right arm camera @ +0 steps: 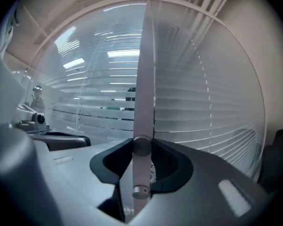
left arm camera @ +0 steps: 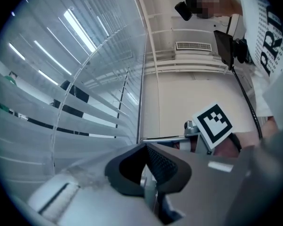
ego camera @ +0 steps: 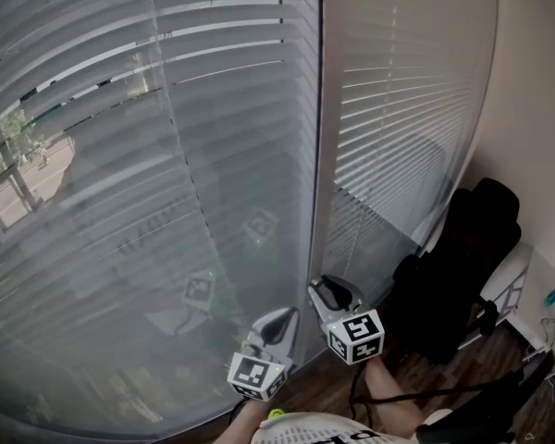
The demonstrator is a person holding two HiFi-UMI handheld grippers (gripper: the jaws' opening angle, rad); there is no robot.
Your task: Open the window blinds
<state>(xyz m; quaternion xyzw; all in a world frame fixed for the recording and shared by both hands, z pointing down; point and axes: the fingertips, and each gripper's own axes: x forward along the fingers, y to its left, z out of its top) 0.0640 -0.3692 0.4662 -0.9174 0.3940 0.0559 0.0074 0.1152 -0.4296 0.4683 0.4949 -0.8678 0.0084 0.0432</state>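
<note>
While the right gripper [right arm camera: 141, 147] grips the pale tilt wand [right arm camera: 145, 79] of the window blinds [right arm camera: 203, 107] between its fingers, the left gripper [left arm camera: 145, 147] holds nothing, its fingers closed tip to tip; in the right gripper view the wand runs upright from 12 o'clock down to the centre, its round lower knob pinched between the two dark pads and its end cap showing just below them; in the head view both tools sit near 6 o'clock, the left gripper [ego camera: 279, 320] just beside the right gripper [ego camera: 331, 291], both aimed at the glass; the lowered window blinds fill that picture from 8 o'clock round to 1 o'clock, split by an upright window post [ego camera: 320, 109] that rises from the grippers toward 12 o'clock; the slats lie tilted enough to leave thin gaps, and at 9 o'clock a tree and a building show faintly through them; a black chair [ego camera: 458, 276] stands at 4 o'clock against the wall, on a wooden floor [ego camera: 504, 345]; in the left gripper view the right gripper's marker cube shows at 4 o'clock, and the person's white printed shirt [left arm camera: 269, 46] at 2 o'clock.
</note>
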